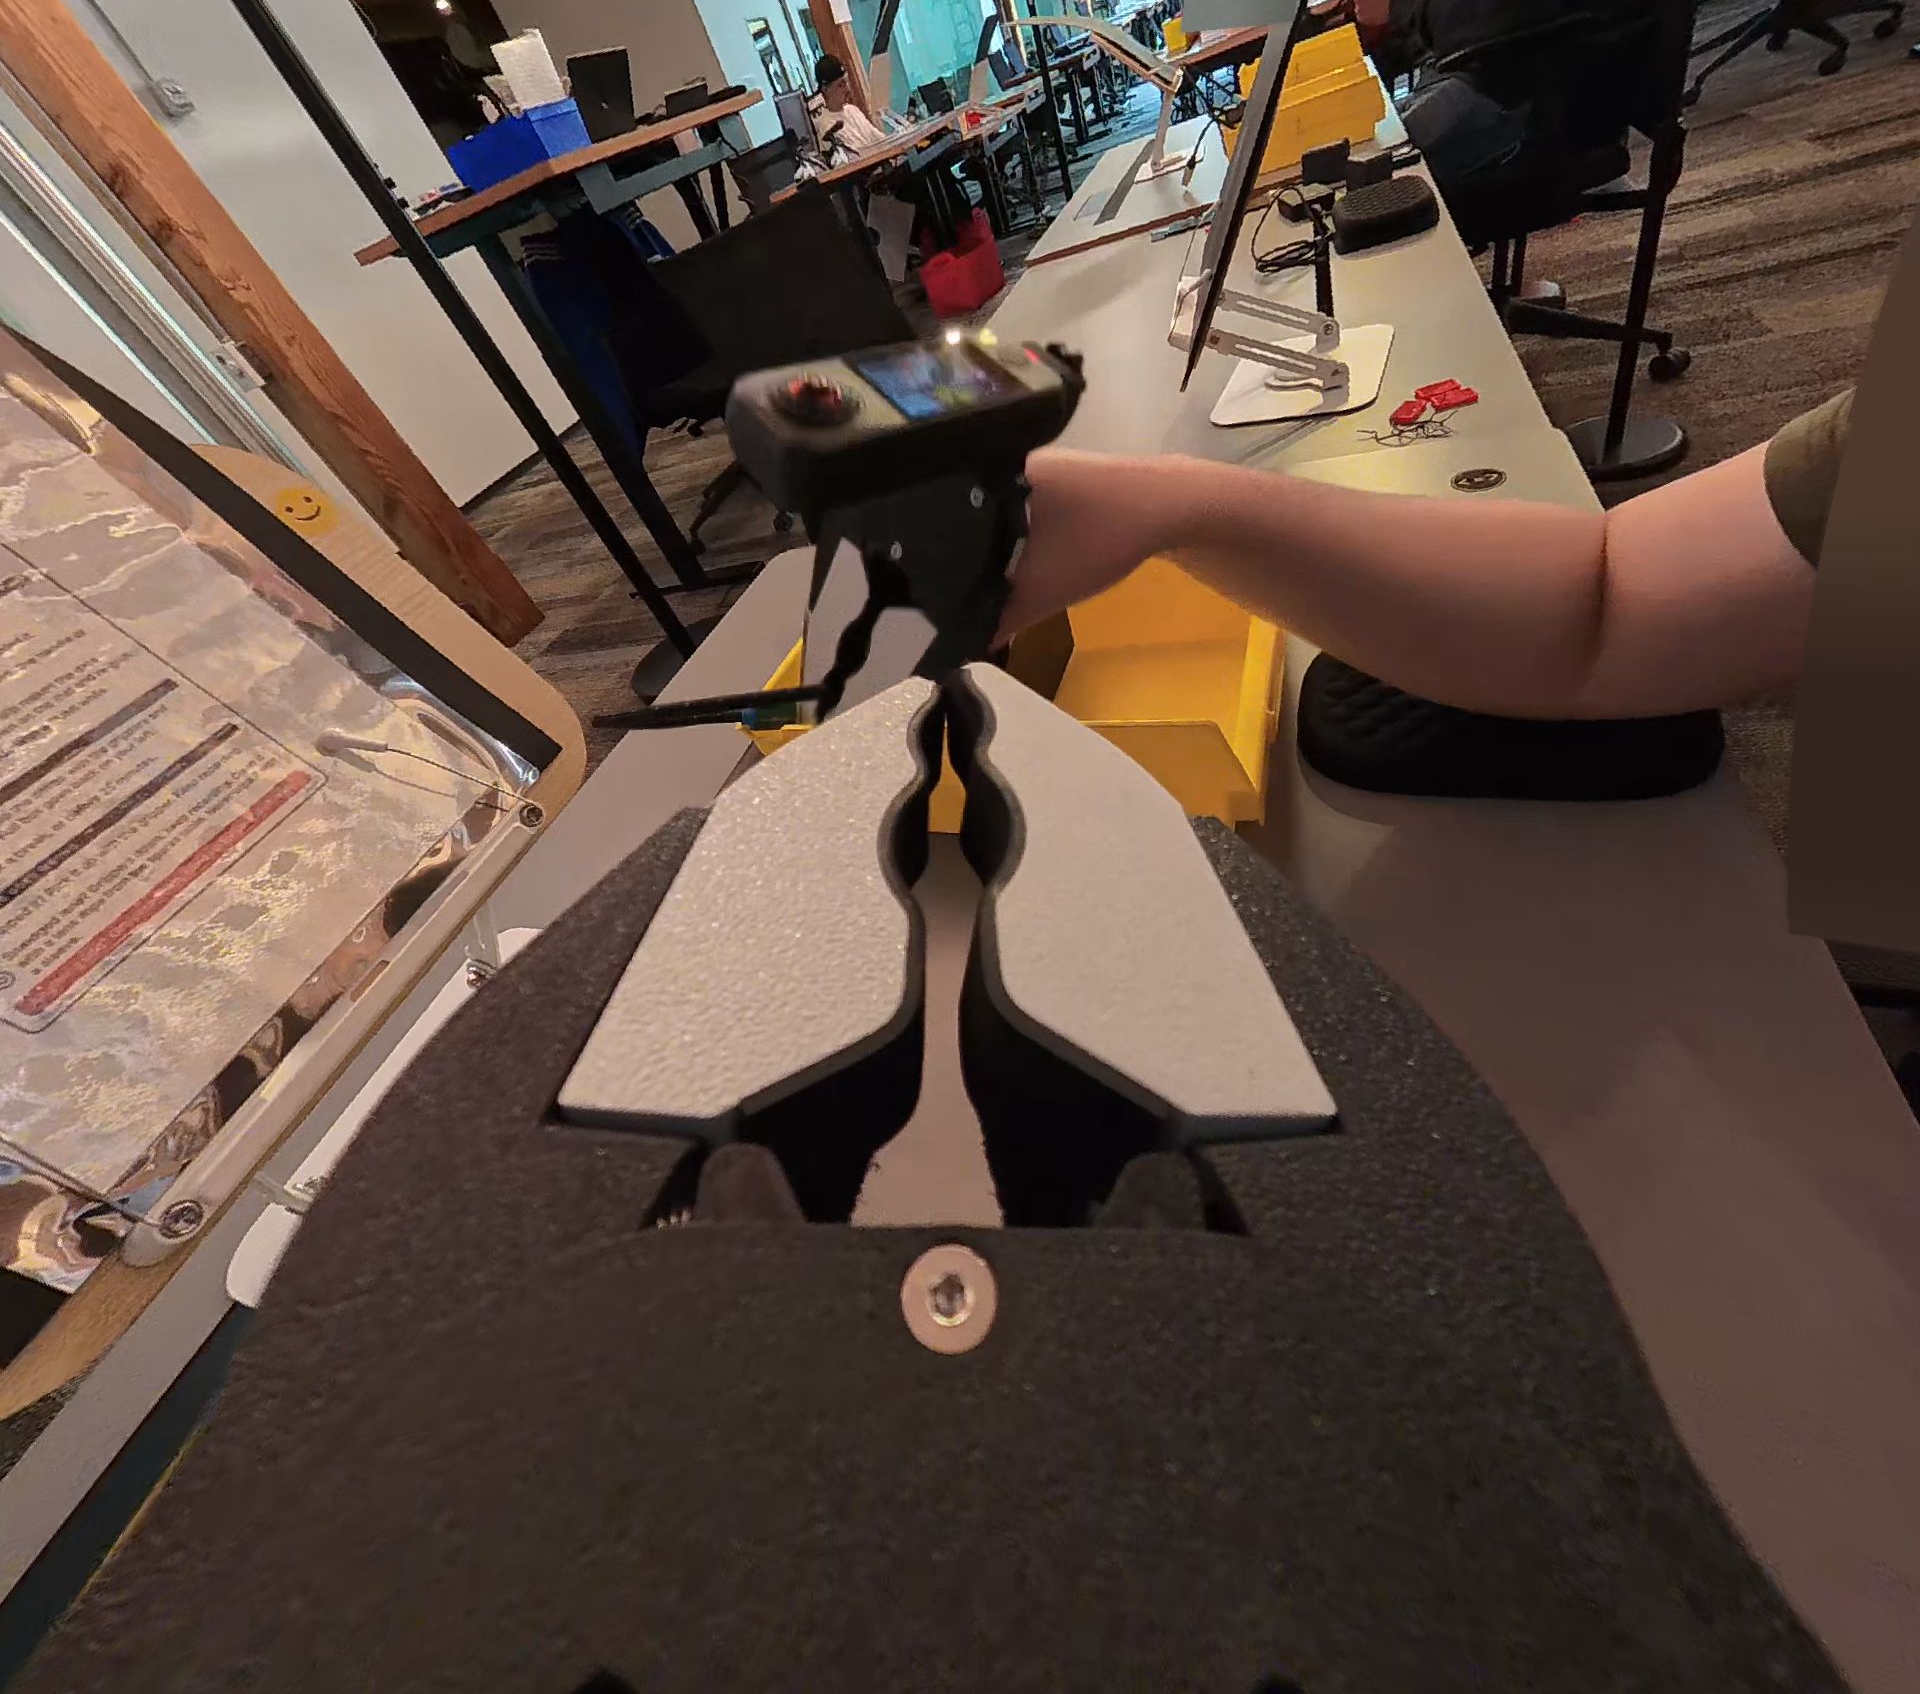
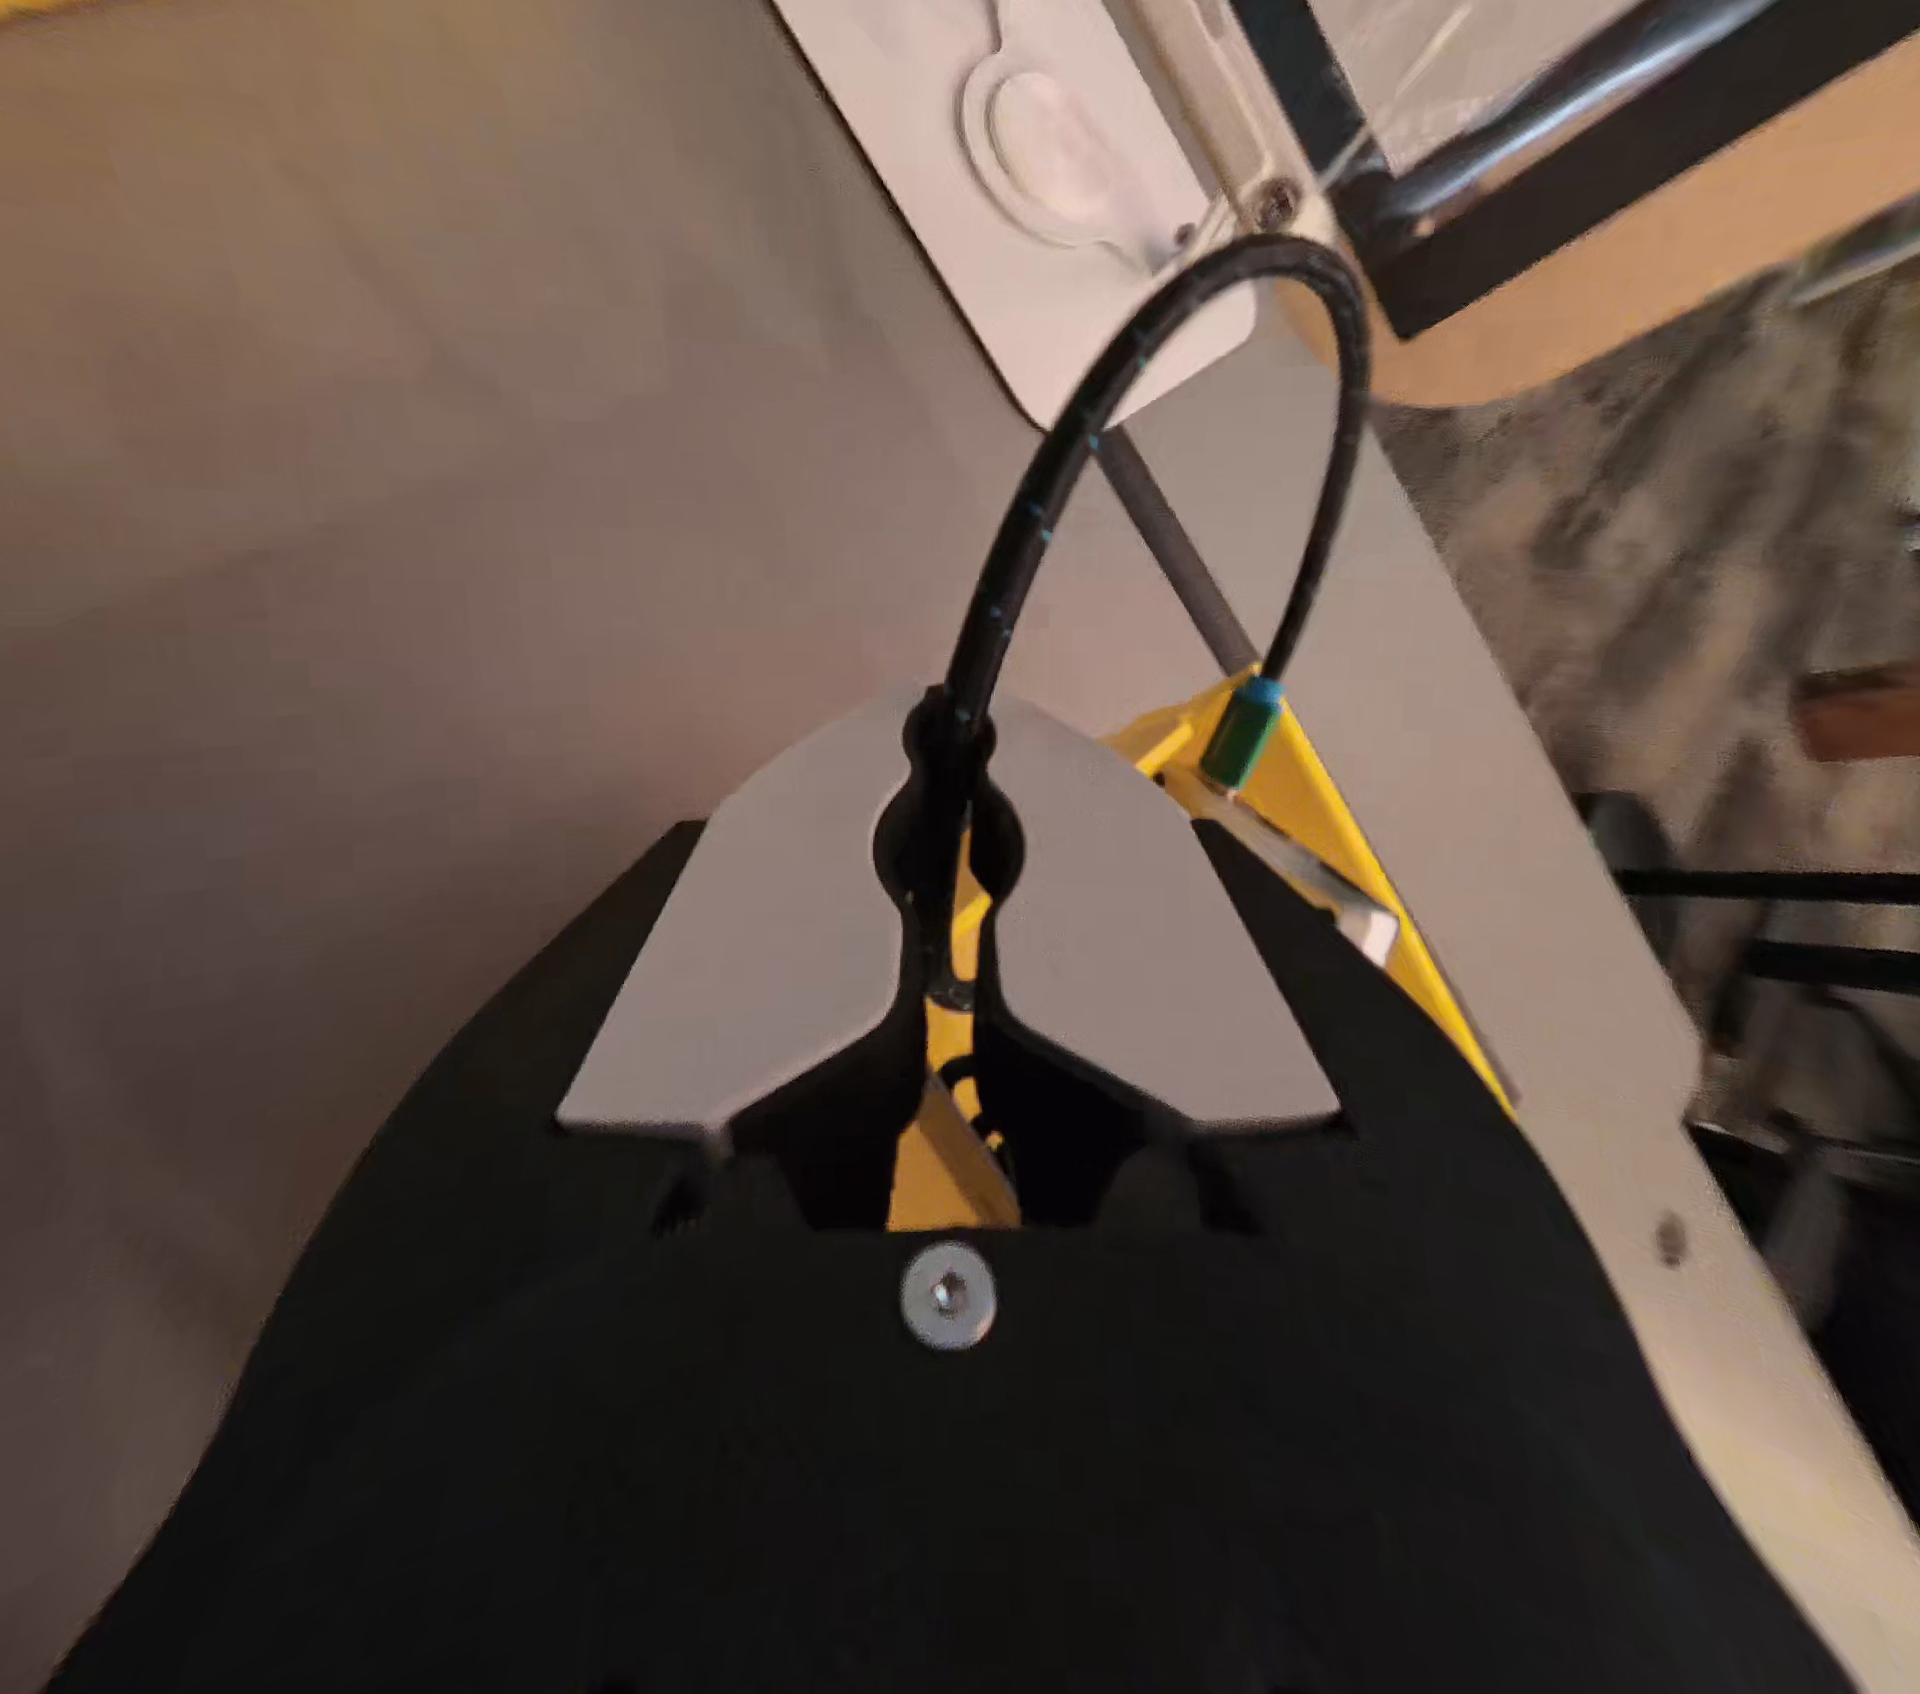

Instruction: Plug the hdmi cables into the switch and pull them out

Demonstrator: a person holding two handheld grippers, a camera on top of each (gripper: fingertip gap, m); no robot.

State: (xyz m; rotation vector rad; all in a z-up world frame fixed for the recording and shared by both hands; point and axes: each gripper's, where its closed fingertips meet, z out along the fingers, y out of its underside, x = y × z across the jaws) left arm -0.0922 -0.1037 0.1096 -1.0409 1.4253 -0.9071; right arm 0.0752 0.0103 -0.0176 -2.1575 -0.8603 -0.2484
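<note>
My right gripper (image 2: 951, 730) is shut on a thin black cable (image 2: 1039, 522). The cable arcs up from the pads and curves down to a green plug with a blue collar (image 2: 1242, 735), which hangs over the corner of a yellow bin (image 2: 1340, 823). In the left wrist view the right gripper (image 1: 831, 694) hangs over the yellow bin (image 1: 1164, 678), pointing down, with the cable (image 1: 686, 709) sticking out to its left. My left gripper (image 1: 951, 683) is shut with nothing between its pads and is held above the grey table (image 1: 1455, 969), just short of the right gripper.
A person's forearm (image 1: 1403, 584) reaches across from the right. A black wrist rest (image 1: 1507, 740) lies right of the bin. A tilted board with a laminated sheet (image 1: 208, 813) stands at the left on a white stand base (image 2: 935, 86). A monitor on a stand (image 1: 1247, 190) is farther back. One gripper's finger ends stand about 25 centimetres off the other's.
</note>
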